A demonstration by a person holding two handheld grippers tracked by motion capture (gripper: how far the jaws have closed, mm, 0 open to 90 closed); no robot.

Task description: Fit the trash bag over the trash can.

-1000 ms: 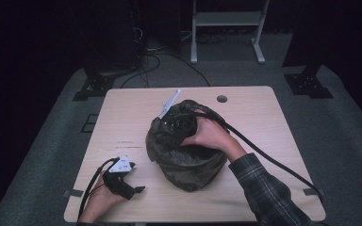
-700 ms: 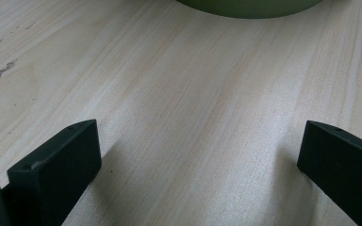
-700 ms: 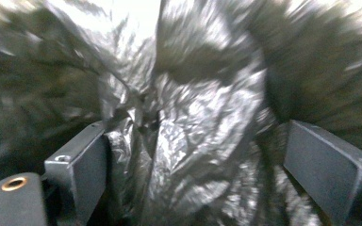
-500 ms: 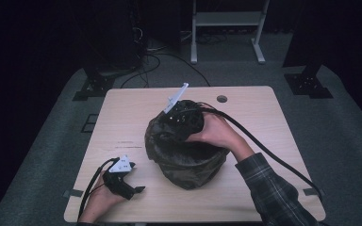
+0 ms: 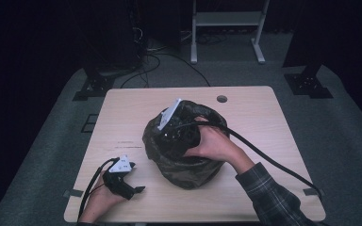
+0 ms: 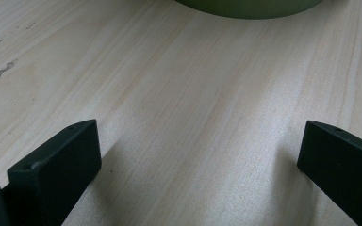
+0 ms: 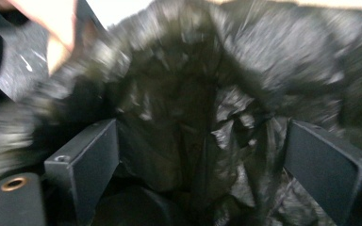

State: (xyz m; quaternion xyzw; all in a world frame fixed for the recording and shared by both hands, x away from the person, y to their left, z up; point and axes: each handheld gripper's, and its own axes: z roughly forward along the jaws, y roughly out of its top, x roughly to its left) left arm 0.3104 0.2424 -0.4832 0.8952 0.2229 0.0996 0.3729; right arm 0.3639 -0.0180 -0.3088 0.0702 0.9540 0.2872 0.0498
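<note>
right gripper (image 5: 172, 129) now deeper in the black bag (image 5: 181, 162) at frame centre than a second ago, jaws spread amid crinkled liner (nothing pinched yet). likely still hunting a fold to grab. left gripper (image 5: 139, 189) parked lower left on table (image 5: 264, 117), jaws wide, unmoved.

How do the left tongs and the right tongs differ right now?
The left tongs rest low on the bare table near its front edge; the right tongs reach into the black bag. The left tongs face plain wood; the right tongs face crinkled plastic. Both stand open, gripping nothing.
</note>
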